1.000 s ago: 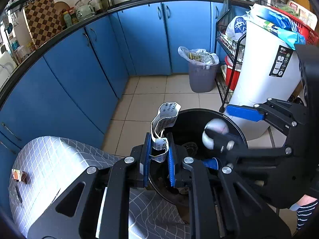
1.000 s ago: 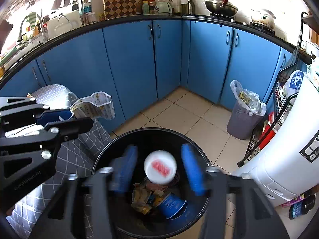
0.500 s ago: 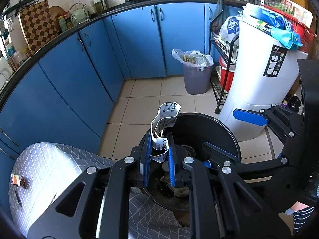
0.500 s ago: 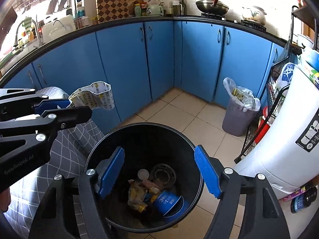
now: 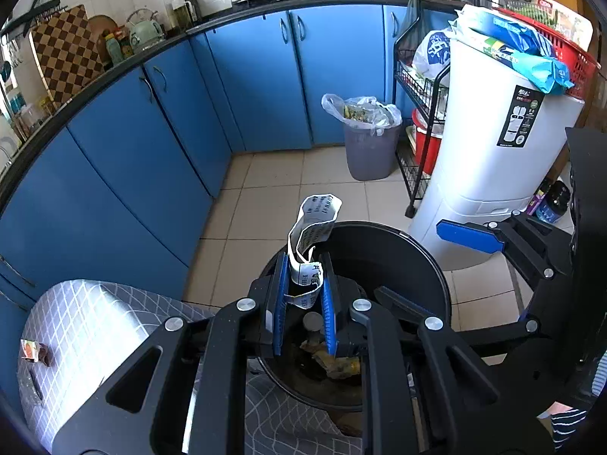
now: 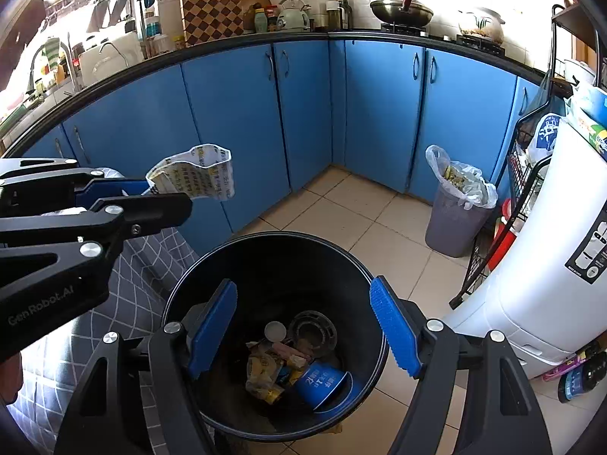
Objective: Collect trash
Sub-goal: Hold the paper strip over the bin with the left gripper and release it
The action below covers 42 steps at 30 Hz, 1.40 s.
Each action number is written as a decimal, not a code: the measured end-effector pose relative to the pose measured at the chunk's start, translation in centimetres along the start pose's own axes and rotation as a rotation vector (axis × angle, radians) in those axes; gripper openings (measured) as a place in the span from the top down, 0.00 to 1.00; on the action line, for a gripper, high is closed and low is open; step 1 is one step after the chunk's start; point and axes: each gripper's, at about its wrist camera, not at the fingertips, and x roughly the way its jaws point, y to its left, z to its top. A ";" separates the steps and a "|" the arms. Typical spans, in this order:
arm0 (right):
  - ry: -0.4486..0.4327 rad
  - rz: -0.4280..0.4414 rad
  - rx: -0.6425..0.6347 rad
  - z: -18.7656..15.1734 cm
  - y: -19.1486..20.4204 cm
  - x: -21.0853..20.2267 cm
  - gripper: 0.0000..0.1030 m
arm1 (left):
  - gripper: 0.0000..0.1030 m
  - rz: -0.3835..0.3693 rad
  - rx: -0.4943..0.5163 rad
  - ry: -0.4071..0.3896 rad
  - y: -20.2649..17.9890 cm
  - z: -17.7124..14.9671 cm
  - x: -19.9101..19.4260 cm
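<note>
Fronting blue cabinets [image 6: 235,125] — beige tiled floor [image 6: 341,212]

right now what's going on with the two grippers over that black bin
A person is collecting trash. The left gripper is shut on a printed paper wrapper at the rim of the black bin. The right gripper hangs open and empty over the bin, which holds a blue cup and wrappers.

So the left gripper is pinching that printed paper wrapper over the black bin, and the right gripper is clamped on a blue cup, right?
Not quite. The left gripper does pinch the paper wrapper over the black bin, but the right gripper holds nothing: its jaws stand open. The right wrist view shows the blue cup lying inside the bin.
</note>
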 end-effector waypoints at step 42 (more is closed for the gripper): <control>-0.011 0.003 0.050 0.9 0.2 -0.6 0.10 | 0.04 0.040 -0.049 -0.072 1.3 -0.1 -1.9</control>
